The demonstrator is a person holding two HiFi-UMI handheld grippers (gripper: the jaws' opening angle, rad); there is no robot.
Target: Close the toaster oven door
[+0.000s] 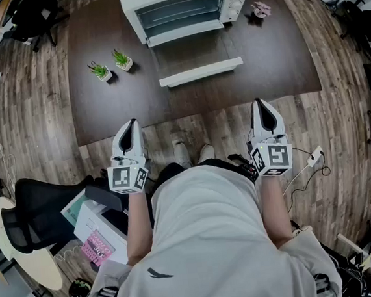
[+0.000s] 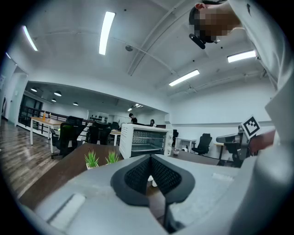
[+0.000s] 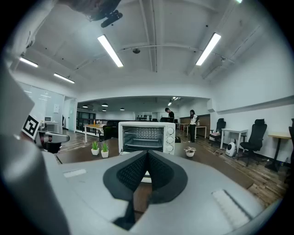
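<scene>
1. Fingers (image 3: pixel 131 173) of right gripper (image 1: pixel 261 104): pressed together, empty; left gripper (image 1: pixel 128 127) likewise.
2. Toaster oven (image 1: pixel 185 7): on dark table (image 1: pixel 104 120), door (image 1: pixel 201 72) dropped open, well apart from both grippers.
3. Right gripper view only: two people (image 3: pixel 170 114) standing behind the oven.
4. Wood-plank floor (image 1: pixel 340 129).

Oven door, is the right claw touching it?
Apart. The head view shows the right claw back by the near edge of the table, with bare wood between it and the open oven door.
</scene>
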